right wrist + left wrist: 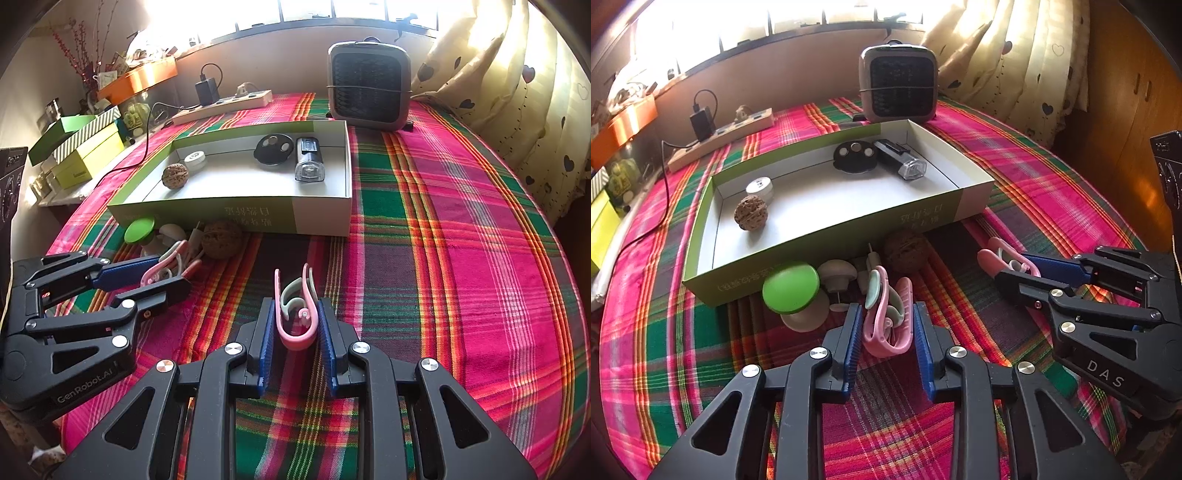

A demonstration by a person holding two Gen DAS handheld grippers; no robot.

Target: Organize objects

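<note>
A: Gripping clips w/ both grippers: left gripper clamped on pink clip, right gripper on another clip, near box.
B: Next, probably lift into box.

The cloth had pink, green and orange stripes that crossed. The box was green outside and white inside. A clip was pink. A round cap was bright green. The curtain was cream with dark hearts.
</note>
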